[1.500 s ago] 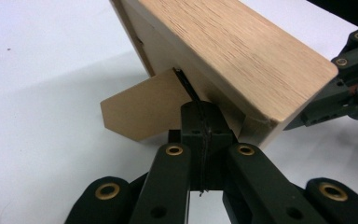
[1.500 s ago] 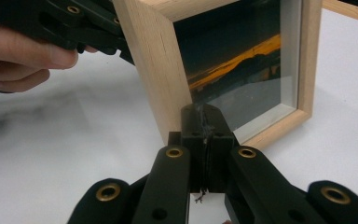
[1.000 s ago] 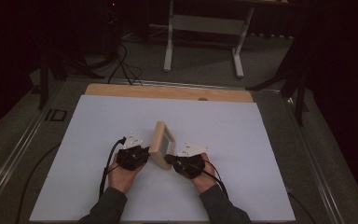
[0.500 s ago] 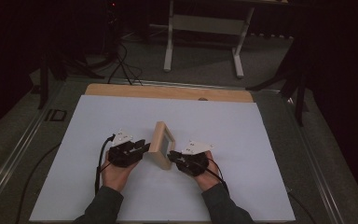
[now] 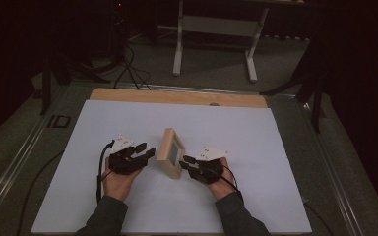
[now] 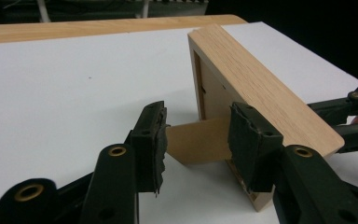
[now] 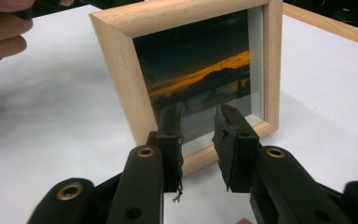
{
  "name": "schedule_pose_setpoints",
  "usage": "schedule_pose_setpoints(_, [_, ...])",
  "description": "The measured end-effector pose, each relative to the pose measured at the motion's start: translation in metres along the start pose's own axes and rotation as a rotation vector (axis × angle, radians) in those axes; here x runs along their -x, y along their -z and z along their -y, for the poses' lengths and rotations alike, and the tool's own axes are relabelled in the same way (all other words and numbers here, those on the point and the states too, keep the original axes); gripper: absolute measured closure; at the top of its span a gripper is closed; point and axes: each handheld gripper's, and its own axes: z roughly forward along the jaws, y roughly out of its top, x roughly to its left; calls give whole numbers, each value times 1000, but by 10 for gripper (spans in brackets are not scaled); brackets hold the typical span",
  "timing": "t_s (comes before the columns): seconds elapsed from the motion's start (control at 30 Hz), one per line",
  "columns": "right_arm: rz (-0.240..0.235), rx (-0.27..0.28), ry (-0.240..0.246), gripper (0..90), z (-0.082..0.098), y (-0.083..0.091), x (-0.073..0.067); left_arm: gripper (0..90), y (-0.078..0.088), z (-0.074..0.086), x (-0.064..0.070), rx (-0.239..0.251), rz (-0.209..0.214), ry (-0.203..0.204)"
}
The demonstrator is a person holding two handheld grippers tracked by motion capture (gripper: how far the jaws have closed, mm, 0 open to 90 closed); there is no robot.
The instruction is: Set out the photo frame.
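Frame [image 5: 170, 158] stood upright near counter [image 5: 275, 147] centre, propped on back stand [image 6: 198, 140]. Both grippers held apart, left gripper [image 5: 145, 153] behind, right gripper [image 5: 186, 162] before glass. Judged light, stiff, fragile; wooden edge best gripped.

Dim room, dark surroundings. White rectangular tabletop sheet [image 5: 256, 132] with bare light-wood strip [image 5: 177, 97] along 12 o'clock edge. Grey carpeted floor [image 5: 211, 73] beyond. Pale metal-legged stand [image 5: 179, 44] at 12 o'clock; black cables [image 5: 128, 64] at 11.
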Motion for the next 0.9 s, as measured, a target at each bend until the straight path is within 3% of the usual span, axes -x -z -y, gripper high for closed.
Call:
schedule_pose_setpoints(0.47, [21, 8, -17, 665, 0, 4, 5, 471, 16, -13, 7, 63, 31, 10])
schedule_pose_setpoints(0.9, [27, 13, -28, 627, 0, 5, 7, 423, 20, -18, 17, 63, 80, 20])
